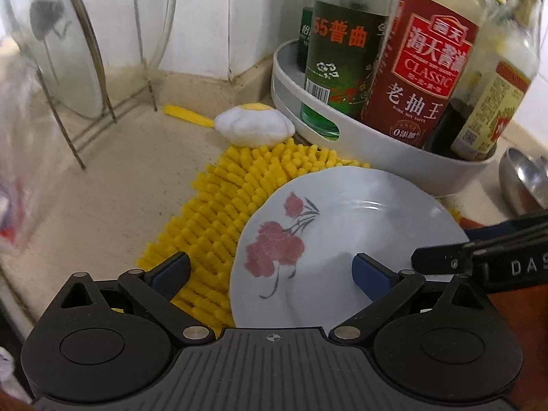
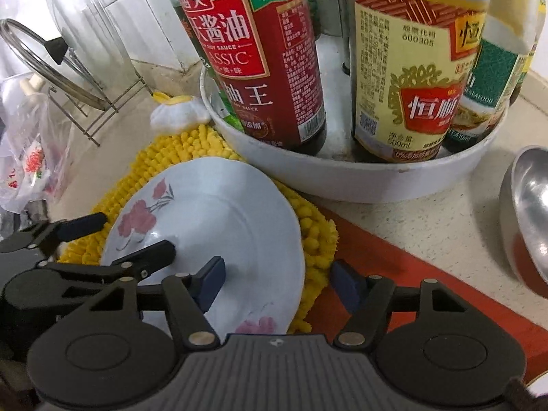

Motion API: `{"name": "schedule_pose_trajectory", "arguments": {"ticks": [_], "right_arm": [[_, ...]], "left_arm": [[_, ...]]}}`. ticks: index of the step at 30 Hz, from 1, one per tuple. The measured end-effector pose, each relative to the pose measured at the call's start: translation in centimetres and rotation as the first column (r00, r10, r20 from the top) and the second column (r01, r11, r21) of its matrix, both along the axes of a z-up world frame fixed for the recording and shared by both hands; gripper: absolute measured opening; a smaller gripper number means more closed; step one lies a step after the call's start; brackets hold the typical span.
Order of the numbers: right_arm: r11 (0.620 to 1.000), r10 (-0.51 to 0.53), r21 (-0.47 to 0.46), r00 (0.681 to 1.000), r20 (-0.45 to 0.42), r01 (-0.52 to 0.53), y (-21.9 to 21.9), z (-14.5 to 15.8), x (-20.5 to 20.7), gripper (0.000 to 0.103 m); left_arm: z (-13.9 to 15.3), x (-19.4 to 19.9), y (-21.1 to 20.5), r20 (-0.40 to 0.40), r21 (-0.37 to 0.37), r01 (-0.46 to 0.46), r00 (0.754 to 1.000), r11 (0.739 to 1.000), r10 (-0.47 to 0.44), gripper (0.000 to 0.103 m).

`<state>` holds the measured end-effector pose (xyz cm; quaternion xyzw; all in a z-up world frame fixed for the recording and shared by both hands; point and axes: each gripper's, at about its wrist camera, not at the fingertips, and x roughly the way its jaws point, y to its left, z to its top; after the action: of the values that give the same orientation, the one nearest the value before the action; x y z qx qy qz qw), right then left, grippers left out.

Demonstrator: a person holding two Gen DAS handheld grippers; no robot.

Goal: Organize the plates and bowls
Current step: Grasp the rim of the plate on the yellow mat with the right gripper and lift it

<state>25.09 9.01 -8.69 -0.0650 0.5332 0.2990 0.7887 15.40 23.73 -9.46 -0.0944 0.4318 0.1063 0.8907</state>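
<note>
From the left wrist view, a wire rack [image 1: 85,102] is standing at ten o'clock on the pale speckled surface [image 1: 113,185], holding a glass lid [image 1: 51,44] upright. A crinkled plastic bag [image 1: 17,171] is blurring the nine o'clock edge. Toward twelve o'clock a white and yellow plush egg [image 1: 255,125] is lying against the far end of a yellow chenille mat [image 1: 212,212]. The left tongs [image 1: 272,272] are hanging spread wide, one blue pad over the mat and the other over the floral plate [image 1: 342,233], gripping nothing. The plate, white with pink flowers, is resting on the mat at the centre, its far rim near a round white bottle tray [image 1: 394,157] at one o'clock. In that tray a green bottle [image 1: 342,68], a red soy sauce bottle [image 1: 421,75] and a yellow-labelled bottle [image 1: 493,102] are standing upright. At three o'clock a steel bowl [image 1: 524,185] is sitting beside the tray.

From the right wrist view, the right tongs [image 2: 275,281] are also spread, straddling the plate's near right rim: the left pad is sitting over the plate's face, the right pad outside it over a red board [image 2: 411,274]. Whether either pad is touching the plate, I cannot tell.
</note>
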Motion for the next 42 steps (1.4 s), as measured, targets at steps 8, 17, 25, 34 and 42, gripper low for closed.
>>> {"name": "schedule_pose_trajectory", "arguments": {"ticks": [8, 17, 25, 34, 42], "right_arm": [[0.999, 0.038, 0.039, 0.999, -0.009, -0.038, -0.4, 0.3, -0.8, 0.062], [0.996, 0.049, 0.074, 0.999, -0.016, -0.047, -0.7, 0.8, -1.5, 0.051], [0.994, 0.058, 0.095, 0.998, -0.037, -0.055, -1.2, 0.4, -1.0, 0.049], [0.994, 0.05, 0.097, 0.998, -0.032, -0.047, -1.1, 0.3, -1.3, 0.047], [0.993, 0.043, 0.109, 0.999, -0.018, -0.04, -1.4, 1.1, -1.8, 0.044]], "left_arm": [[-0.2, -0.7, 0.0, 0.015, -0.058, 0.024, 1.0, 0.998, -0.023, 0.097], [0.5, -1.4, -1.1, 0.039, -0.073, 0.077, 0.996, 0.994, -0.074, 0.091], [0.5, -1.4, -1.4, 0.028, -0.061, 0.09, 0.996, 0.994, -0.088, 0.097], [0.0, -1.4, -1.1, 0.045, -0.055, 0.053, 0.998, 0.997, -0.05, 0.103], [0.5, -1.6, -1.5, 0.039, -0.066, 0.024, 0.999, 0.998, -0.021, 0.096]]}}
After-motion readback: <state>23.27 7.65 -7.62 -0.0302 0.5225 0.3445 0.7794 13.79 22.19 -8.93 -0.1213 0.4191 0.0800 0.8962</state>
